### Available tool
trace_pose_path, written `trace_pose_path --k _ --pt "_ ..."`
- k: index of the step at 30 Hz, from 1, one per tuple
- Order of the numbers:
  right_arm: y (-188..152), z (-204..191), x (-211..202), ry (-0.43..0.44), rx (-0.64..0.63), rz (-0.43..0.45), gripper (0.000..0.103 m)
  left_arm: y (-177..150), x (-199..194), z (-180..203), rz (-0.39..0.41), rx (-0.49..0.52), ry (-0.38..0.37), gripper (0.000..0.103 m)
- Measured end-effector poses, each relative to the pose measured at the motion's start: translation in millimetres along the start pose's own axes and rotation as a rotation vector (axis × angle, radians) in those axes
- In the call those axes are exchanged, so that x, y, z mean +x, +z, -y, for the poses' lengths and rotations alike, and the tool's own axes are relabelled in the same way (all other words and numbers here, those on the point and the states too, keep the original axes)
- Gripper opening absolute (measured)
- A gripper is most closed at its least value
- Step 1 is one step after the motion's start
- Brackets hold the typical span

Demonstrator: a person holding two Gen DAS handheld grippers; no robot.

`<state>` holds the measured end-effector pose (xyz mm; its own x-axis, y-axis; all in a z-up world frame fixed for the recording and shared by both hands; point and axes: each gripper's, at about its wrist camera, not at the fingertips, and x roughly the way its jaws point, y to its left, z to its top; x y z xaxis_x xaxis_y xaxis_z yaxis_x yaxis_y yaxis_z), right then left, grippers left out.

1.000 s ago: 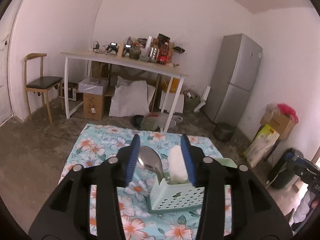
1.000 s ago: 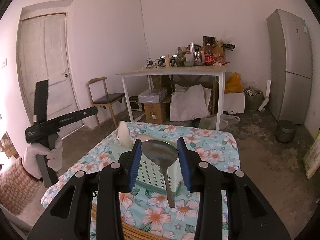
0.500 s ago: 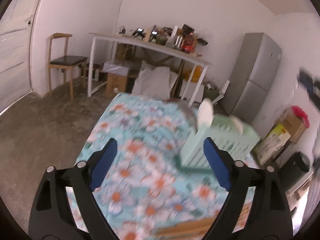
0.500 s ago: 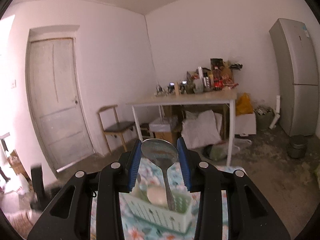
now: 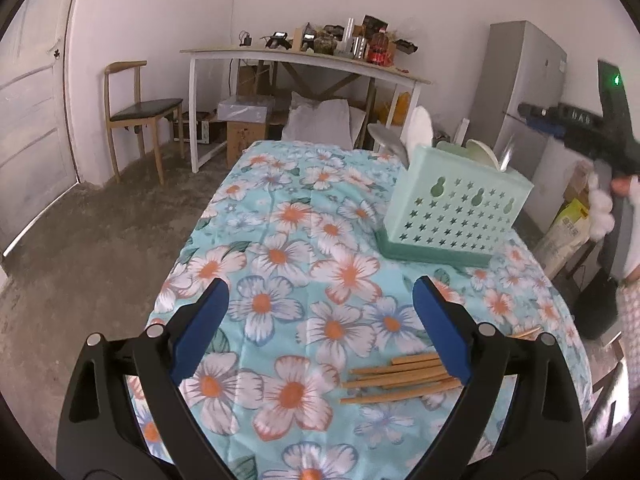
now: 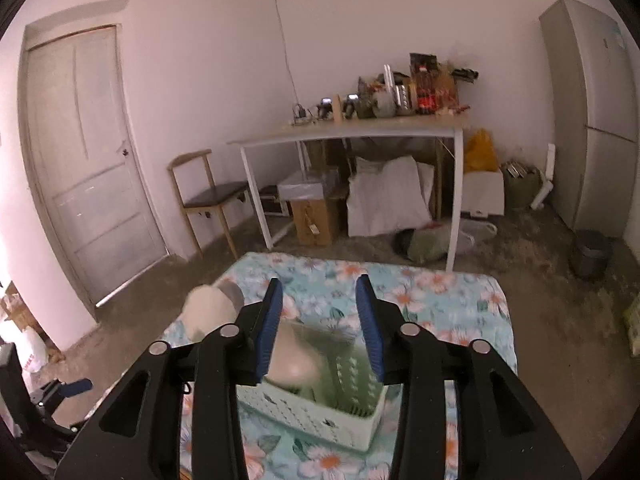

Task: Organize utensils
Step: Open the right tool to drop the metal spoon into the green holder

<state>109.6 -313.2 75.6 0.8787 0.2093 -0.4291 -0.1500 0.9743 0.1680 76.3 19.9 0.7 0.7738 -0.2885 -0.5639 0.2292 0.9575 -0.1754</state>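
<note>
- left gripper (image 5: pixel 320 328) is spread wide with nothing in it, hovering low over the bench (image 5: pixel 280 216) with the flowery cloth, and the bundle of chopsticks (image 5: pixel 400 376) lies just beside its right-hand finger
- right gripper (image 6: pixel 319 328) is about halfway open and I can't see anything between the blue pads, it hangs right above the green basket (image 6: pixel 320 416). The picture is smeared there so I can't tell if something thin sits in the gap
- the basket stands upright toward the far right of the cloth (image 5: pixel 460 208), with a white spoon (image 5: pixel 420 128), a metal spoon (image 5: pixel 390 142) and a paler rounded one (image 5: pixel 482 154) poking out the top
- biggest worry imo: the chopsticks are a loose pile, not lined up, so a grab probably pinches a few and rolls the rest. They lie fairly near the right edge of the bench, so a nudge could send some off onto the floor
- they're also flat on soft cloth, so fingers coming down could snag the fabric and drag it, basket and all
- the basket looks light and top heavy with those spoons leaning out, so if the right gripper bumps the rim it could tip or slide
- both grippers work close together around the basket, so a clash looks possible
</note>
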Motion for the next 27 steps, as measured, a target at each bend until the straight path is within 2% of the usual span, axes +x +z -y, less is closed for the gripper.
trace_pose_path --k 1,8,13,19,24,27 --pt "0.0 1.6 -7.4 0.006 0.013 0.019 0.053 0.2 -2.4 1.9 0.006 0.005 -0.003 0.089" --pt "-14.5 5.3 -62.0 0.03 0.075 0.09 0.062 -2.2 -13.4 12.7 0.019 0.026 -0.003 0.089" --pt "-44.9 -0.6 -90.2 0.051 0.108 0.076 0.076 -8.6 -26.1 18.7 0.025 0.035 0.001 0.09" --pt "-95.7 -26.7 -85.2 0.037 0.102 -0.035 0.088 -22.4 -46.3 21.8 0.02 -0.017 -0.001 0.09" --pt "-132.6 -54.1 -61.4 0.011 0.066 -0.207 0.089 -35.5 -60.9 22.9 0.022 -0.025 0.024 0.091" --pt "-153.5 -69.2 -53.8 -0.018 0.026 -0.294 0.093 -46.3 -67.0 19.4 0.016 -0.064 0.02 0.091"
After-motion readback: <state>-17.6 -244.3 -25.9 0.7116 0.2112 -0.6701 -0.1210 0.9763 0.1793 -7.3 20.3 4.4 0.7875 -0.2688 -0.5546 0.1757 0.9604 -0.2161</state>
